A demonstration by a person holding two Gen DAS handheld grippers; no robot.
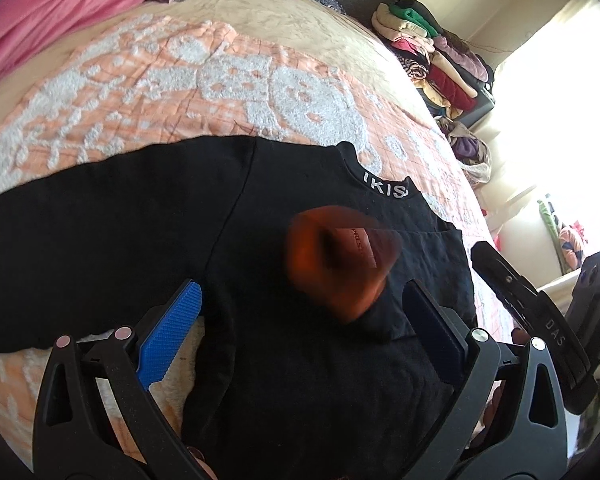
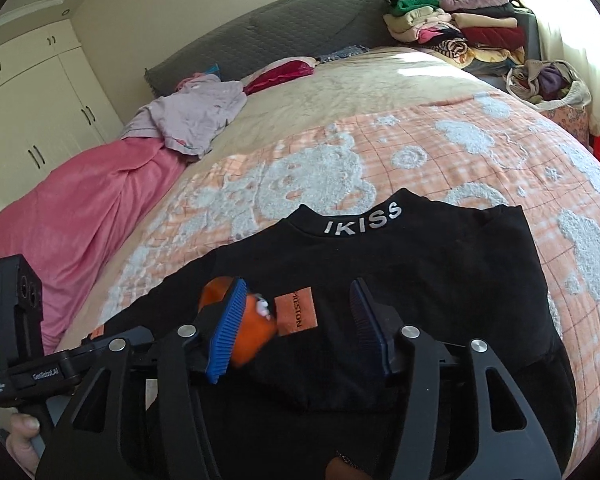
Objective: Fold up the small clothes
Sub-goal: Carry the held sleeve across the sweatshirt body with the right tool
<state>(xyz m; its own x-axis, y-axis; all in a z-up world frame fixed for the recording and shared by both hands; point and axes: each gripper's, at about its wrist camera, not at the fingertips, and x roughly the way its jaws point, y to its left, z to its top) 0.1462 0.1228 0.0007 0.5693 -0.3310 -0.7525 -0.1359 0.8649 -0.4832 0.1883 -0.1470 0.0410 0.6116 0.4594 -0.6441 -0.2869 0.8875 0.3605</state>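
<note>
Black sweatshirt (image 2: 420, 280) lies on the bed's orange patterned blanket (image 2: 480, 148), its lettered collar (image 2: 362, 222) farthest from both tools and its near right side already folded inward. Left hand-held gripper (image 1: 300, 320) and right hand-held gripper (image 2: 300, 316) hover over its chest below that collar, jaws apart, gripping nothing. Risk: the loose orange cuff (image 2: 252, 336) beside the right jaw could snag and drag the fold askew.

blurred: orange cuff (image 1: 340, 264) in left wrist view, its shape smeared | cut off: black sweatshirt (image 2: 440, 280) hem runs past bottom edge in both views | hidden: orange patch (image 2: 298, 312) partly behind blue pad (image 2: 224, 336) | washed out: window side (image 1: 560, 120), nothing readable | too small: clothes pile (image 2: 456, 28) items
</note>
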